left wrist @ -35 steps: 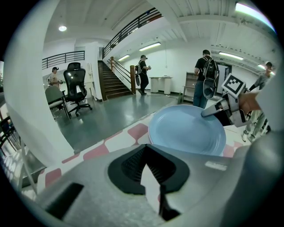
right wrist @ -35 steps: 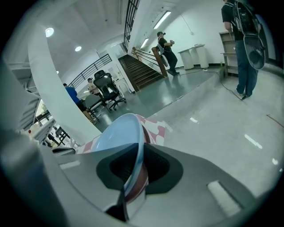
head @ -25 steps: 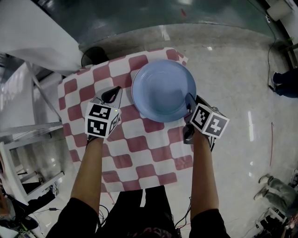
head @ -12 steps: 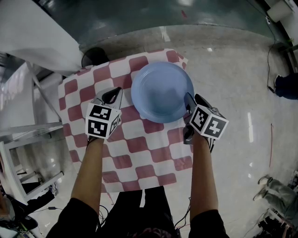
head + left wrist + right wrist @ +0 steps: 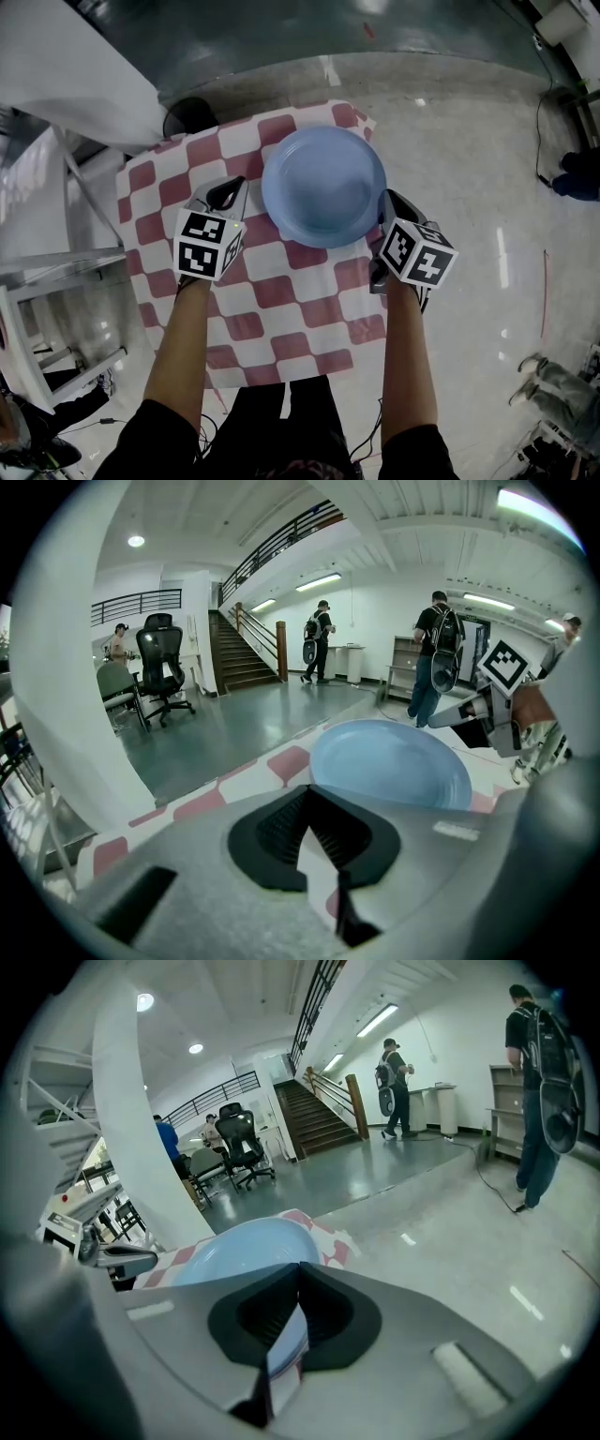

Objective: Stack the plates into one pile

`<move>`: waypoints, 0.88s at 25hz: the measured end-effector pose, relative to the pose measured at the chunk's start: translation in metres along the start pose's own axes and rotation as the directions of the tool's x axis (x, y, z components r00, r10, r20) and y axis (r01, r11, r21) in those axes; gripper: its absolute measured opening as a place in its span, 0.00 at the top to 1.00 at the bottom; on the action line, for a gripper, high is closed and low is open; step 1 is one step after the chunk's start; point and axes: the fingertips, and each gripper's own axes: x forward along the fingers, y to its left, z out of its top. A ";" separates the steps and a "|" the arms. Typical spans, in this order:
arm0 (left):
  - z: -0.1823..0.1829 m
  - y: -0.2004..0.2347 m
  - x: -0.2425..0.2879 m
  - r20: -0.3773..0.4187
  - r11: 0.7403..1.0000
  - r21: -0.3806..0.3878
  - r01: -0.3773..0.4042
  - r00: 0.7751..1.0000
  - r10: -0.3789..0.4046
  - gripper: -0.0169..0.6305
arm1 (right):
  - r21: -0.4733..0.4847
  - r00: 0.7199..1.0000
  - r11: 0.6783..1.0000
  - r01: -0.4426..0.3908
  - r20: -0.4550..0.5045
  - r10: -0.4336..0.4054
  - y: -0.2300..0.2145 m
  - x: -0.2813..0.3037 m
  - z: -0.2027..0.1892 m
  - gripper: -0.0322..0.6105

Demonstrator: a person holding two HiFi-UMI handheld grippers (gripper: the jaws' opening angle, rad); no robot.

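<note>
A blue plate [image 5: 323,186] lies on the far right part of the red-and-white checked tablecloth [image 5: 281,300]; its rim looks layered in the right gripper view, as of plates lying one in another. My right gripper [image 5: 386,202] sits just off the plate's right rim, jaws shut, nothing pinched between them. The plate [image 5: 239,1249] spreads out ahead of the right gripper [image 5: 299,1272]. To the left of the plate my left gripper [image 5: 228,191] rests over the cloth, shut and empty. From the left gripper [image 5: 307,793] the plate [image 5: 389,775] shows ahead to the right.
The small table ends close behind the plate and at its right, with polished floor [image 5: 469,169] beyond. A black round object [image 5: 192,114] stands on the floor at the far left corner. White frames [image 5: 56,272] flank the left side. People stand and walk in the hall far off.
The plate has shifted a little to the left. The right gripper, whose finger overlapped the plate's right rim a second ago, now sits beside the rim with jaws together. The left gripper stayed put.
</note>
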 end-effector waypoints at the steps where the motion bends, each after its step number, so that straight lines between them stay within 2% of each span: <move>1: 0.000 -0.001 0.000 0.000 1.000 0.001 0.001 1.000 -0.001 0.98 | 0.001 1.000 1.000 -0.007 0.001 0.007 0.001 0.000 0.000 0.94; 9: 0.004 -0.008 0.003 0.004 1.000 -0.009 0.011 1.000 -0.011 0.98 | -0.068 0.999 0.996 -0.049 0.012 0.050 0.013 -0.003 0.001 0.94; 17: 0.010 -0.008 0.002 0.019 1.000 -0.013 0.005 1.000 -0.005 0.98 | -0.135 0.988 0.987 -0.087 0.115 0.103 0.027 -0.011 0.014 0.94; 22: 0.014 -0.008 0.000 0.052 0.999 -0.055 -0.003 0.999 0.006 0.98 | -0.177 0.976 0.979 -0.101 0.173 0.132 0.037 -0.016 0.019 0.94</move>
